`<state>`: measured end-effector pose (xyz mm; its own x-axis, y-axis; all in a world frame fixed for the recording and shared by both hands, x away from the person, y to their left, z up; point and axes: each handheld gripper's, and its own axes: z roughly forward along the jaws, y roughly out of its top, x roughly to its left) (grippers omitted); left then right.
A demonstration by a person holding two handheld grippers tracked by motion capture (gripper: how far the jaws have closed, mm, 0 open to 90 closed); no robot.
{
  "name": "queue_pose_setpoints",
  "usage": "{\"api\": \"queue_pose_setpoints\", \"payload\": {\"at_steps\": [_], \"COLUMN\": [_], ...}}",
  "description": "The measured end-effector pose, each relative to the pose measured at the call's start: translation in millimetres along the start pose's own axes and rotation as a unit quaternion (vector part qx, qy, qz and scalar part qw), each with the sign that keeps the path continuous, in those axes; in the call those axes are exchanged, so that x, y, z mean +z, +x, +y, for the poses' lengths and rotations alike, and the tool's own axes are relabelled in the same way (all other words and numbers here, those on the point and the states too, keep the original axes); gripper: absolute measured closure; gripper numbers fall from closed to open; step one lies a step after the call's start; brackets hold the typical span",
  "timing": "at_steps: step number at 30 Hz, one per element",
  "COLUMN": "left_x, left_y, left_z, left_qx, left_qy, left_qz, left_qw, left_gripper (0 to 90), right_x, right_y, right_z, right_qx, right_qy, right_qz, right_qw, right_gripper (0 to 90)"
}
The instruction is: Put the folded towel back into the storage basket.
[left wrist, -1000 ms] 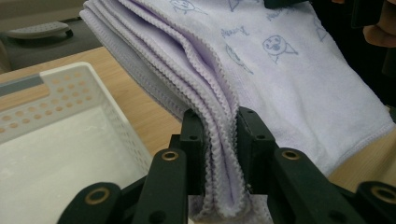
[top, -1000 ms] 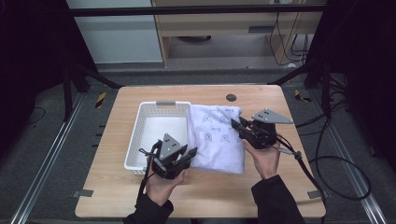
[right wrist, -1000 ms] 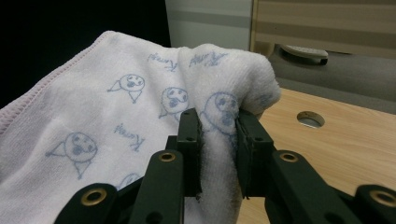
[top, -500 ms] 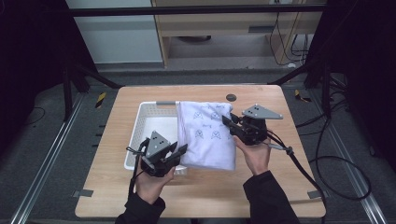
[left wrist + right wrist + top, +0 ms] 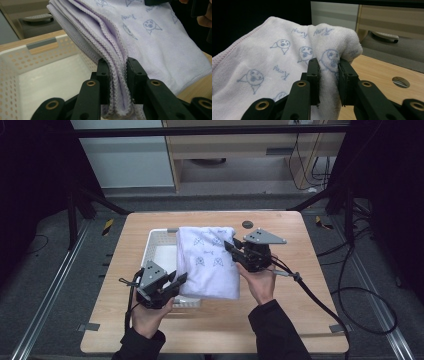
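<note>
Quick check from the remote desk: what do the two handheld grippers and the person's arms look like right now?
Both the left gripper and the right gripper are black, with two blocky jaws on linkages joined by brass-ringed pivots. Each carries a grey three-cornered plate on top. A thick black cable trails from the right one across the table; thinner black wires loop by the left. The person wears dark long sleeves, hands bare.

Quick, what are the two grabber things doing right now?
Left gripper: closed on the folded towel, pinching its stacked edges.
Right gripper: closed on the same towel, pinching a bunched corner.
</note>
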<state>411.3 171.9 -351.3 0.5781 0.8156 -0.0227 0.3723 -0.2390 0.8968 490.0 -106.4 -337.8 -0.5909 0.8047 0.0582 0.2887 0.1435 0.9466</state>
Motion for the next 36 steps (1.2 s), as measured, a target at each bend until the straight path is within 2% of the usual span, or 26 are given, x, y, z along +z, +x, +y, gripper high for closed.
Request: {"api": "queue_pose_setpoints", "payload": {"at_steps": [3, 4, 6, 12, 17, 25, 28, 36], "left_x": [-2.7, -3.8, -5.3, -8.2, -10.3, -9.0, -9.9, -16.6], "left_y": [5.5, 7.5, 10.6, 18.9, 25.3, 28.9, 30.2, 40.1], "left_z": [-2.5, -3.1, -4.2, -6.5, -7.0, -8.7, -8.8, -8.3], "left_qx": [-0.006, -0.007, -0.01, -0.014, -0.021, -0.022, -0.023, -0.033], "left_qy": [-0.001, -0.001, -0.002, -0.001, -0.002, 0.001, 0.0, -0.008], "left_qz": [0.004, 0.005, 0.006, 0.016, 0.018, 0.022, 0.025, 0.032], "left_qw": [1.0, 1.0, 0.9999, 0.9998, 0.9996, 0.9995, 0.9994, 0.9989], "left_gripper": [72.9, 72.9, 72.9, 72.9, 72.9, 72.9, 72.9, 72.9], "right_x": [6.7, 10.6, 12.5, 24.0, 30.3, 38.9, 41.0, 48.7], "right_y": [4.9, 5.5, 5.3, 12.9, 11.7, 11.3, 16.5, 25.2], "right_z": [0.5, 0.1, -0.3, 3.4, 3.0, 0.2, 4.3, 13.4], "right_qx": [0.0, 0.009, 0.012, -0.001, 0.013, 0.02, 0.006, -0.005], "right_qy": [0.001, -0.003, -0.002, 0.002, -0.002, -0.002, -0.002, -0.002], "right_qz": [0.005, 0.014, 0.016, 0.017, 0.028, 0.033, 0.029, 0.029], "right_qw": [1.0, 0.9999, 0.9998, 0.9999, 0.9995, 0.9993, 0.9996, 0.9996], "right_gripper": [74.1, 74.1, 74.1, 74.1, 74.1, 74.1, 74.1, 74.1]}}
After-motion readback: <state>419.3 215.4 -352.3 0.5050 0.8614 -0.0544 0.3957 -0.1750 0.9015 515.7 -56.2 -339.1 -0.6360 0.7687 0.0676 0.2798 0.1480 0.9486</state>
